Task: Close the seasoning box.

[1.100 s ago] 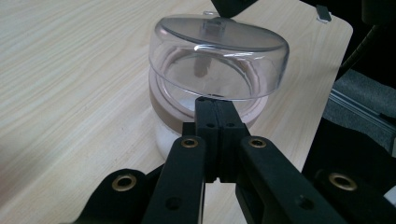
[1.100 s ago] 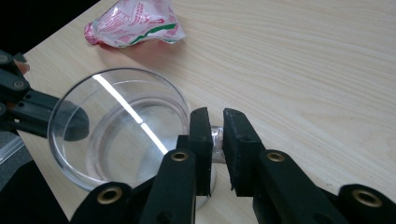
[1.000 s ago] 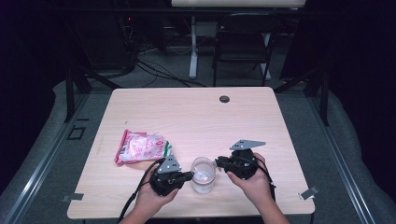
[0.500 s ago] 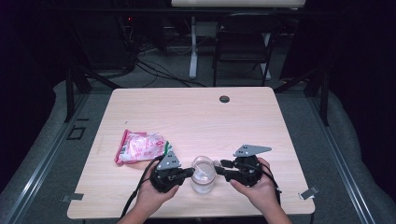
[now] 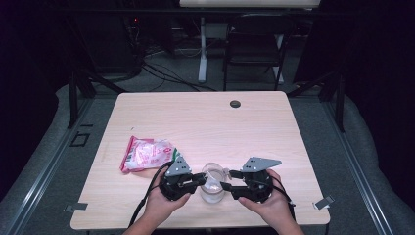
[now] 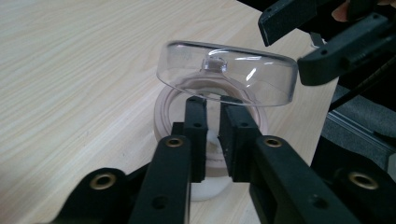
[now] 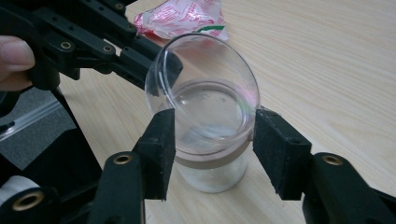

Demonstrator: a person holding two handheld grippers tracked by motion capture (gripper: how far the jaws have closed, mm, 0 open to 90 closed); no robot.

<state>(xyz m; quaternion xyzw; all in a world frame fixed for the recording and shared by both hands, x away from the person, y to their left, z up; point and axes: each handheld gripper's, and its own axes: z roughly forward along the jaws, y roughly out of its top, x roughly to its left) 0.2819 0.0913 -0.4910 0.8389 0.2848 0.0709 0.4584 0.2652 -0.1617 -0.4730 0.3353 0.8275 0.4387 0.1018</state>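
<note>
- A small clear jar (image 5: 212,190) stands upright on the bench (image 5: 205,122) near the middle of its near edge, between the two grippers; a tan band rings its neck.
- Its clear hinged lid (image 6: 227,73) is tipped up off the mouth and stands tilted over the jar (attached at one side, as far as the right gripper view shows).
- The left gripper (image 5: 196,180), held in the person's left hand (image 5: 157,208), reaches in from the jar's left. Its jaws stand narrow, with a slim gap between the pads, and have just been opening a little; they sit just under the raised lid at the jar's rim. Whether they pinch anything there I cannot tell.
- The right gripper (image 5: 226,179), in the right hand (image 5: 270,205), comes in from the right. Its jaws have just been opening and now stand wide on either side of the jar's neck, the pads just clear of the glass.
- A pink and white packet (image 5: 147,153) lies flat on the bench toward the left edge, apart from the jar.
</note>
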